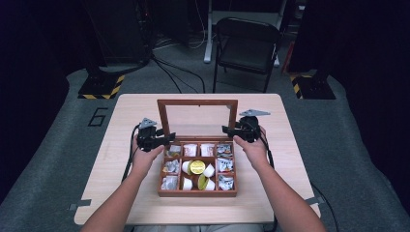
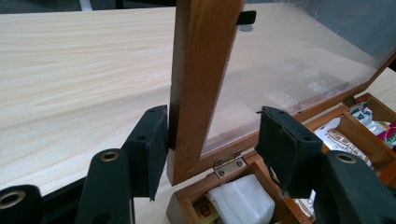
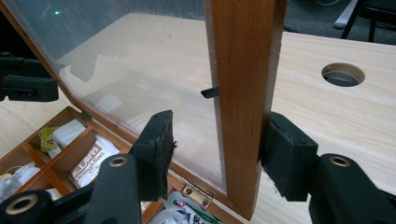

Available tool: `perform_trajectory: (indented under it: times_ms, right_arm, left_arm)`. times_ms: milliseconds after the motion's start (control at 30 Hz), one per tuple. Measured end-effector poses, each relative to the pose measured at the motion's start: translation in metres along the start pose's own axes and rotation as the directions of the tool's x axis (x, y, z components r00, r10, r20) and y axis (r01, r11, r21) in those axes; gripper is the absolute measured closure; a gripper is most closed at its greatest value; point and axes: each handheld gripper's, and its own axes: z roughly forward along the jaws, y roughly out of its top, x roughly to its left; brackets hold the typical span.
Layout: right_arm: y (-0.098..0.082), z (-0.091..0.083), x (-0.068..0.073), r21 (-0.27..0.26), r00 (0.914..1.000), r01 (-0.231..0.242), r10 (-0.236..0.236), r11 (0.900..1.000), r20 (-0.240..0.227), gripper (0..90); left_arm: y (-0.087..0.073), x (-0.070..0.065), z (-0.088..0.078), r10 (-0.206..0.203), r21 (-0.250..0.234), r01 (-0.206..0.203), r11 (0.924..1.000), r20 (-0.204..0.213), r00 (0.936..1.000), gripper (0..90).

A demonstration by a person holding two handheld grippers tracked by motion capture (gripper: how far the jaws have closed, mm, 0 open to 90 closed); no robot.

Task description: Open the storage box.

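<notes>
Lid (image 1: 197, 120) of the wooden tea box (image 1: 197, 192) stands upright at the hinges, and I'm straddling both its side rails. My left gripper (image 2: 212, 144) has its jaws apart around the left rail: outer pad (image 2: 152, 144) just about touching the wood, inner pad off the glass. Right gripper (image 3: 217, 151) mirrors that on the right rail, outer pad (image 3: 280, 154) against the wood, inner one clear. Both rails run straight up between my jaws, hinges just below, so closing means tipping the lid toward me over the compartments.
</notes>
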Motion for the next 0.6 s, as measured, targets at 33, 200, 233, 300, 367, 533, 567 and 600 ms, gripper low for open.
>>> perform_trajectory:
  times_ms: [33, 200, 233, 300, 367, 533, 567, 600]
  right_arm:
    - [-0.001, 0.000, 0.000, 0.003, 1.0000, -0.005, 0.005, 1.000, -0.002, 45.2]
    - [-0.012, 0.006, -0.005, 0.029, 0.9998, -0.021, 0.021, 0.999, 0.000, 45.0]
    - [-0.015, 0.007, -0.006, 0.038, 0.9998, -0.021, 0.020, 0.999, 0.002, 45.2]
    - [-0.017, 0.008, -0.006, 0.041, 0.9997, -0.024, 0.024, 0.999, 0.005, 45.6]
    - [-0.022, 0.012, -0.007, 0.044, 0.9998, -0.020, 0.020, 0.999, 0.004, 46.0]
    - [-0.023, 0.013, -0.008, 0.037, 0.9996, -0.026, 0.025, 0.999, 0.012, 49.7]
    - [-0.023, 0.013, -0.008, 0.037, 0.9996, -0.026, 0.025, 0.999, 0.012, 49.7]
    - [-0.023, 0.013, -0.007, 0.040, 0.9995, -0.025, 0.025, 0.999, 0.017, 50.3]
  left_arm:
    - [0.000, 0.000, 0.000, 0.000, 0.000, 0.000, 1.0000, 0.000, 1.0000, 43.4]
    - [-0.001, 0.000, 0.000, -0.006, -0.003, 0.006, 1.0000, 0.000, 1.0000, 43.7]
    - [-0.001, -0.001, 0.000, -0.004, -0.005, 0.004, 1.0000, -0.003, 1.0000, 43.7]
    - [-0.001, -0.001, 0.001, -0.005, -0.008, 0.005, 1.0000, -0.005, 1.0000, 43.7]
    - [-0.001, -0.001, 0.002, -0.006, -0.010, 0.006, 0.9999, -0.005, 1.0000, 43.7]
    - [-0.001, 0.003, 0.002, -0.015, -0.005, 0.015, 0.9999, 0.011, 0.9998, 43.7]
    - [-0.001, 0.003, 0.002, -0.015, -0.005, 0.015, 0.9999, 0.011, 0.9998, 43.7]
    - [-0.001, 0.003, 0.003, -0.022, -0.002, 0.022, 0.9998, 0.011, 0.9997, 43.7]
